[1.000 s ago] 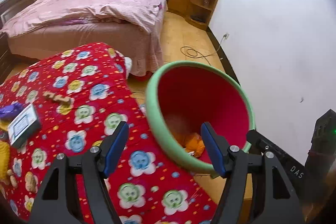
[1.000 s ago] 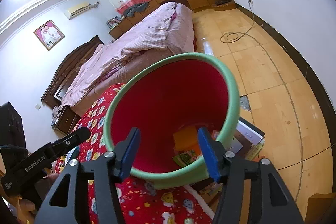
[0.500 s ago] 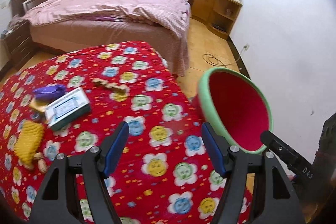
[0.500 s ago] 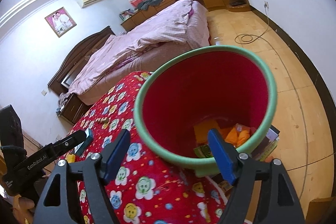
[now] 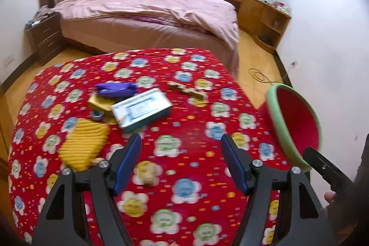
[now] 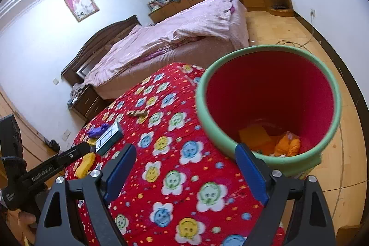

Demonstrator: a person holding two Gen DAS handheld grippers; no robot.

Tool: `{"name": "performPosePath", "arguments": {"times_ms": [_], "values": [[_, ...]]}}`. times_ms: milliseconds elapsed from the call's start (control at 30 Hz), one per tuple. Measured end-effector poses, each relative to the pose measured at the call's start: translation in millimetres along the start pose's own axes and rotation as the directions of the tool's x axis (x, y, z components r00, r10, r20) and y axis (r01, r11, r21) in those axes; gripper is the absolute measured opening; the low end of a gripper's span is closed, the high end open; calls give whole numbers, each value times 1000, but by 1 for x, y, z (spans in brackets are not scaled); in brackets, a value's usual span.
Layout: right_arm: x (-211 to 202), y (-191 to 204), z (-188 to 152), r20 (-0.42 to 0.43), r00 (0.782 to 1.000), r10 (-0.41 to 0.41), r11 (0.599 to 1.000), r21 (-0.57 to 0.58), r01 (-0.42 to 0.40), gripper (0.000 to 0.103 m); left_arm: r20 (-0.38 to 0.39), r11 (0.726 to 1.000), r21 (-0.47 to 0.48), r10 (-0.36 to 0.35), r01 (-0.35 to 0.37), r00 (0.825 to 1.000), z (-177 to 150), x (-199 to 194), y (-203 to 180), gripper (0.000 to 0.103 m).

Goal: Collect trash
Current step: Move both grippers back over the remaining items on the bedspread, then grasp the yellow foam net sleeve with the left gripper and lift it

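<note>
Beside the bin (image 6: 268,105), both empty claws, right (image 6: 184,173) newly spread and left (image 5: 181,161) apart, swing back toward the box (image 5: 141,108).

Plenty of bare cloth (image 5: 184,153) up front; box (image 5: 141,108), yellow thing (image 5: 84,142) crowd the left, bin (image 5: 293,121) blocks the right edge.

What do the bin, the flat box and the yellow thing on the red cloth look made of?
Bin: looks like smooth moulded plastic, red inside with a thick green rim. Flat box: probably printed cardboard, with sharp edges and a pale label. Yellow thing: soft and ribbed, perhaps knit or sponge; blur leaves it open.
</note>
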State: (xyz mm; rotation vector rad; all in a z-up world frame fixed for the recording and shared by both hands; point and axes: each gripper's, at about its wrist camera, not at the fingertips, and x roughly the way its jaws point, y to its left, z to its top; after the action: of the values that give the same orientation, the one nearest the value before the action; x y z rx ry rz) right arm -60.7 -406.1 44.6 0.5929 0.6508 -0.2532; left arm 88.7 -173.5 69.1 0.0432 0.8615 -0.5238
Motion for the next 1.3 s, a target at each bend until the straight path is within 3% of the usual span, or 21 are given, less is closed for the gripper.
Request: {"name": "performPosePath", "arguments": {"times_ms": [533,667,933,1133,1300], "values": [[23,38,-16,-48,999,-25,998,-59,22,93,-44,987,-67,141,-144,989,-6,18,93,71],[30,44,-20,-66,997,-28,997,-70,23,93,-70,988,-48,145,-149,987,-7,32,100,71],[37,45,-23,-85,996,-35,997,-72,29,93,-83,974,15,227,-227,970,-6,56,108,71],[40,45,-22,-91,995,-41,997,-72,35,93,-109,967,12,254,-254,961,-9,69,121,71],[48,51,-24,-110,993,-38,996,-82,29,93,-118,977,-44,204,-211,972,-11,72,133,73]]}}
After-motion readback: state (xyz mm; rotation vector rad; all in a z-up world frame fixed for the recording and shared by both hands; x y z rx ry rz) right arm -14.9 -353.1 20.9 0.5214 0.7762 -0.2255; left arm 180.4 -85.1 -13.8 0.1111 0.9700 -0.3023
